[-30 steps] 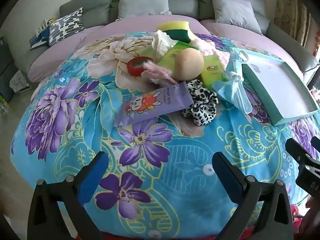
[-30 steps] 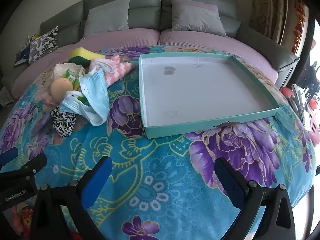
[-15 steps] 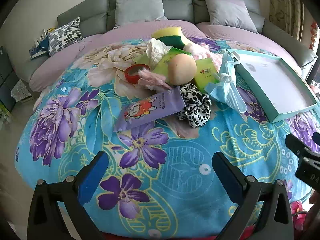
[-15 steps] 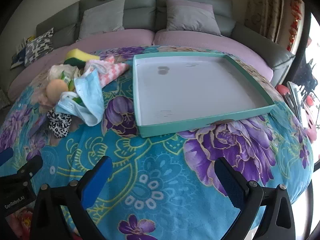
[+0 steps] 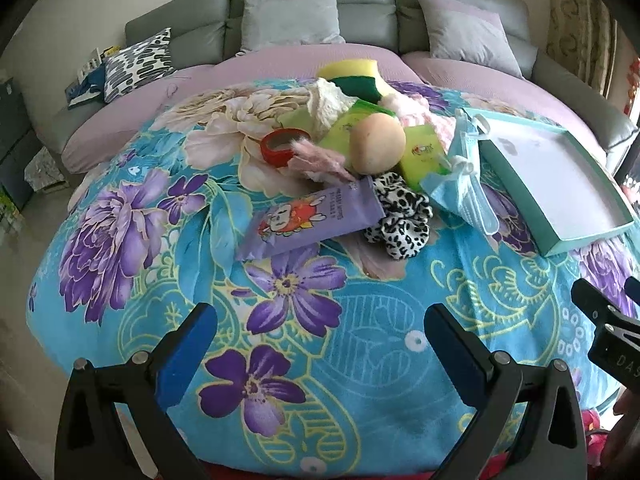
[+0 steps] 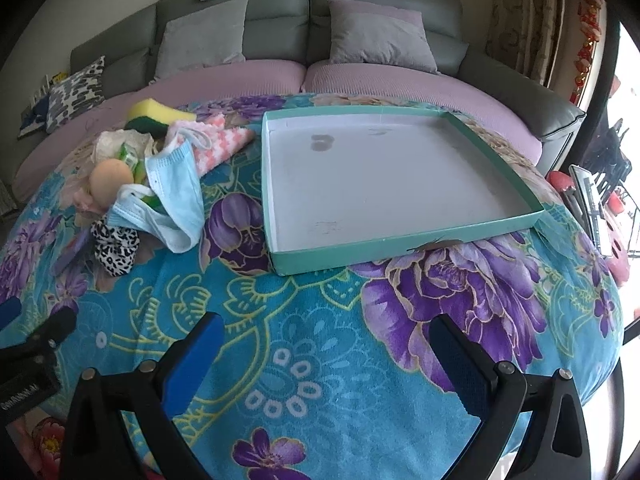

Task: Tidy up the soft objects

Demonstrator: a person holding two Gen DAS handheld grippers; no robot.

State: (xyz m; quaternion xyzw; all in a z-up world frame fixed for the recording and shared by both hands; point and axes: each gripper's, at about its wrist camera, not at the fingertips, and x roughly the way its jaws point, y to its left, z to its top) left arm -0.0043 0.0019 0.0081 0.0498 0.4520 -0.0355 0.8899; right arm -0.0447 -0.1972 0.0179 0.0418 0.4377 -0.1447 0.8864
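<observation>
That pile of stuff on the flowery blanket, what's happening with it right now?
A person holds a two-finger gripper in each hand, and neither has touched anything yet. The left gripper and the right gripper are both open and empty, above the floral blanket. The pile is loose: a purple packet, a leopard-print scrunchie, a peach foam ball, blue face masks and a yellow sponge. The teal tray beside it has nothing in it.

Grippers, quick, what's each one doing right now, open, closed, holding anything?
Left tool: open, holding nothing, above the floral blue blanket.
Right tool: open, holding nothing, facing the shallow teal cardboard tray.
</observation>
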